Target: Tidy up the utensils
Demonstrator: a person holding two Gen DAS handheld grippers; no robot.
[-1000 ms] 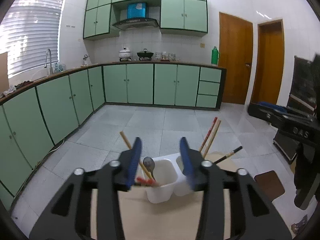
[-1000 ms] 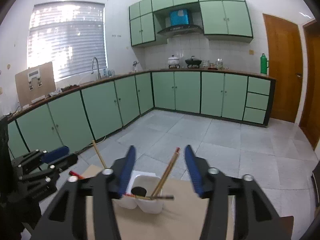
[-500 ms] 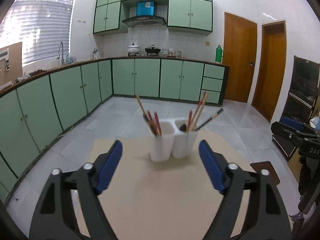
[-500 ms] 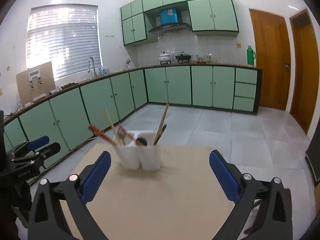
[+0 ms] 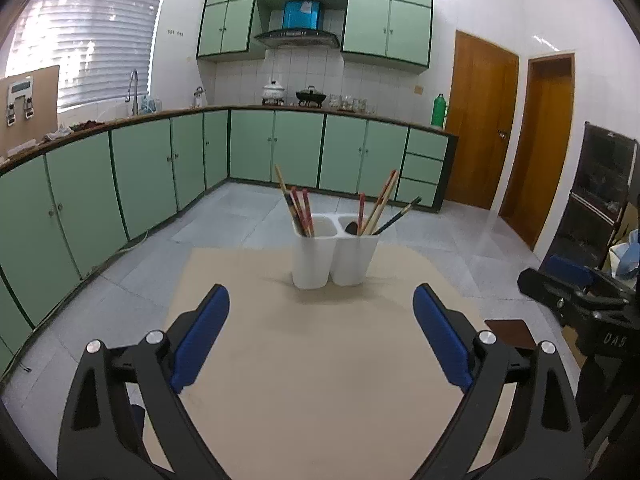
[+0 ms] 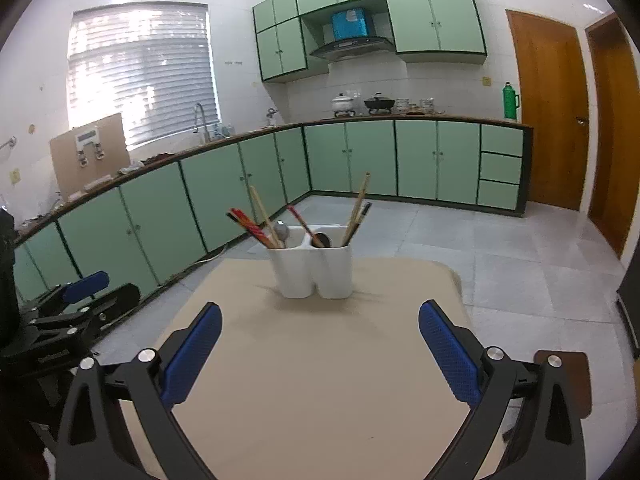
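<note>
Both handheld tools look alike: the left gripper (image 5: 321, 334) and right gripper (image 6: 320, 346) have matte black angular arms with triangular cut-outs, round silver screws at the pivots, and blue pads (image 6: 191, 356) (finely dimpled).

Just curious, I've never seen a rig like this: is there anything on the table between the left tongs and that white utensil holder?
Nothing. In the left wrist view, only bare table lies between the open left tongs and the white utensil holder.
</note>
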